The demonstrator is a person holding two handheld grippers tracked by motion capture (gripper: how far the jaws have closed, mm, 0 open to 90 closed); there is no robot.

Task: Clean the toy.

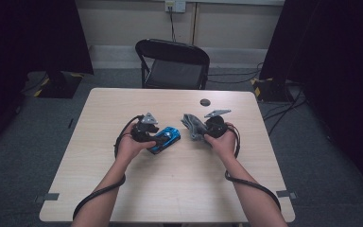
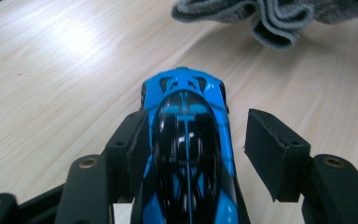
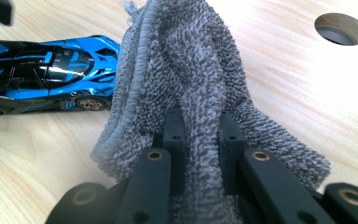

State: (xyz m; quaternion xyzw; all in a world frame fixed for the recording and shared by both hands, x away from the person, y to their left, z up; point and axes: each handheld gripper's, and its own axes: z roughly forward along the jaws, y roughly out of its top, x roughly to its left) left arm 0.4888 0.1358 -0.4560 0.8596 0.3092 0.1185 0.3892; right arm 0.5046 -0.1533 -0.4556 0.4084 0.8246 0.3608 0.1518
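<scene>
Since the blue toy car (image 2: 186, 154) is glossy, hard and light, I'd pinch its flanks; at mid-table, it sits between my left gripper's (image 2: 193, 156) spread jaws. Just right of it, my right gripper (image 3: 199, 154) clamps the soft grey cloth (image 3: 186, 84), bunched.

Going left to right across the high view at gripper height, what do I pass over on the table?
Left gripper → shiny blue toy car → crumpled grey terry cloth → right gripper, on the pale wooden table.

Black folding chair (image 1: 173, 64) behind wooden table (image 1: 170, 189), wall socket (image 1: 175, 5) above.
</scene>
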